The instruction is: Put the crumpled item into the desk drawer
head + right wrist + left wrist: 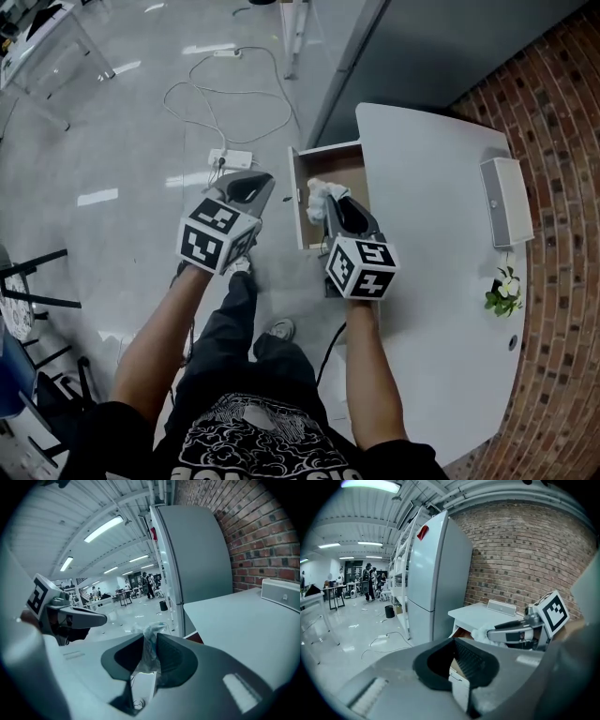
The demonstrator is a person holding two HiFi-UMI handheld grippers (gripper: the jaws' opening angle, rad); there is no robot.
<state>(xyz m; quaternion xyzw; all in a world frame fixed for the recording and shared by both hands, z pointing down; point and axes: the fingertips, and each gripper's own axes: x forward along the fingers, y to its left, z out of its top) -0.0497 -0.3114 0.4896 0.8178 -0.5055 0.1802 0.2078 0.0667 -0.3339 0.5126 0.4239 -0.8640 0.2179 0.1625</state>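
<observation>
The crumpled item [322,194], a white wad of thin wrap, is pinched in my right gripper [327,204], which hangs over the open desk drawer [349,163] with its brown inside. In the right gripper view the wad [149,644] sits between the two dark pads and sticks out past them. The left gripper view shows the same wad [480,633] above the drawer. My left gripper [264,181] is left of the drawer front, apart from it, its jaws a little open with nothing between them.
The white desk [441,253] carries a white box speaker [506,201] and a small potted plant [503,292] near the brick wall. A power strip [231,157] and looped cable [225,103] lie on the floor. A tall grey cabinet [438,573] stands behind the desk.
</observation>
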